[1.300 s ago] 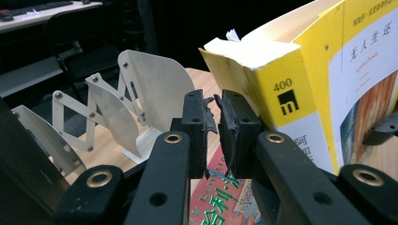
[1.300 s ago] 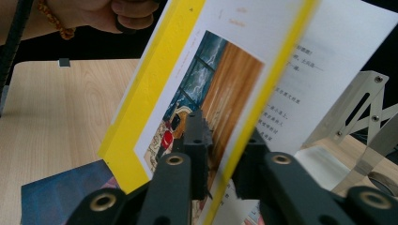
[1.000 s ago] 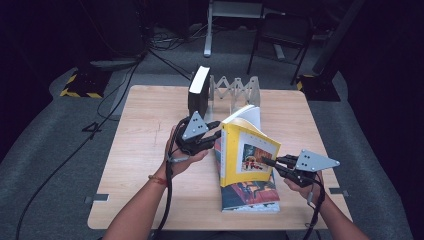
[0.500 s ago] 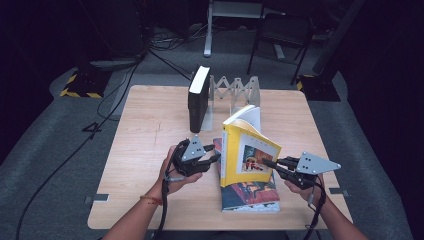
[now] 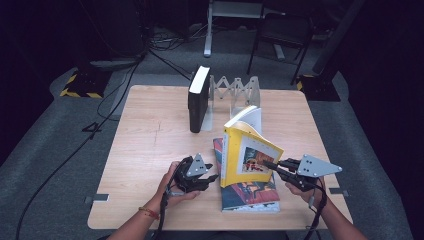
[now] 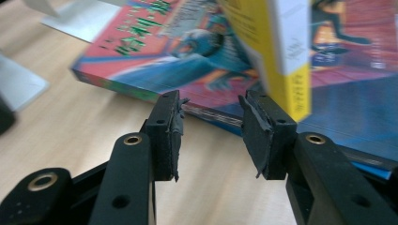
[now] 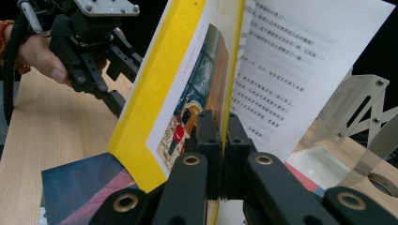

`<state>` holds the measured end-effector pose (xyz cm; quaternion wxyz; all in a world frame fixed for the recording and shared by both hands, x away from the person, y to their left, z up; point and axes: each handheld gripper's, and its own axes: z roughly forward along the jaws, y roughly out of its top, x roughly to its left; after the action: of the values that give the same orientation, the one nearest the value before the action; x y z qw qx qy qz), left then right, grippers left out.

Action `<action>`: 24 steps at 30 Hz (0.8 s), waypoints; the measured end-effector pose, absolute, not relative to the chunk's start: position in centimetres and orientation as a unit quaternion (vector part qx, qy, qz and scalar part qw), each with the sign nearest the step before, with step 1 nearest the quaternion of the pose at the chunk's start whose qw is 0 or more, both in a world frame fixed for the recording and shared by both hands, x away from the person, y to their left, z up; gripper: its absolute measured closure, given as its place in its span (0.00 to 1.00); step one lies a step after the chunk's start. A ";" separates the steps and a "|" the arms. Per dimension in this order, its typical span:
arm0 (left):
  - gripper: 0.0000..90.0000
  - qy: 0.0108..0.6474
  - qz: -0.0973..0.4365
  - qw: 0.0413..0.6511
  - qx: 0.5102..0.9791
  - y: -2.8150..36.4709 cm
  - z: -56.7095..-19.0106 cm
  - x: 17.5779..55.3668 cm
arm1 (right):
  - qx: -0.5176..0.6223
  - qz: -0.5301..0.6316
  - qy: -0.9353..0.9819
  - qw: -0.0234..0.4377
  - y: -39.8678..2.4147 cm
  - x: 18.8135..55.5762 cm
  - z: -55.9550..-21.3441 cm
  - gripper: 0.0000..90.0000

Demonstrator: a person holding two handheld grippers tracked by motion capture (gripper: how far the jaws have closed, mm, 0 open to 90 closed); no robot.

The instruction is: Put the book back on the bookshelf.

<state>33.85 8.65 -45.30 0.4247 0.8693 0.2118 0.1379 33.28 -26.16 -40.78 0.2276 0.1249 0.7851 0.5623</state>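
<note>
A yellow book (image 5: 239,150) stands upright and part-open on a colourful flat book (image 5: 250,196) at the table's front right. My right gripper (image 5: 266,164) is shut on the yellow book's front cover (image 7: 187,93), with a printed page (image 7: 300,61) fanned behind its jaws. My left gripper (image 5: 214,178) sits low by the tabletop, left of both books. Its jaws have just been opening and stand apart with nothing between them (image 6: 211,136). They face the flat book's edge (image 6: 187,42), and the yellow spine (image 6: 291,47) rises just to their right.
A black book (image 5: 198,100) stands upright at the left end of a metal zigzag rack (image 5: 241,91) at the back of the wooden table (image 5: 150,130). Dark floor, cables and chair legs surround the table.
My left gripper has dropped from beside the yellow book's upper spine to near the tabletop and come nearer the person. My right gripper and the yellow book have kept still.
</note>
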 end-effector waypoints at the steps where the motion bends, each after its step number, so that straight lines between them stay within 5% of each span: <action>1: 0.63 0.211 0.137 0.423 0.871 8.5 -45.5 33.6 | 0.125 0.562 0.785 0.228 -26.2 33.3 -40.8 0.99; 24: 0.39 0.207 0.087 0.433 0.873 5.3 -46.6 31.4 | 0.122 0.560 0.786 0.233 -26.5 32.1 -40.9 0.99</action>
<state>31.39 5.32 -46.56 0.4334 0.8727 0.2074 0.0865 32.08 -26.48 -40.89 0.2333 0.1215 0.7856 0.5600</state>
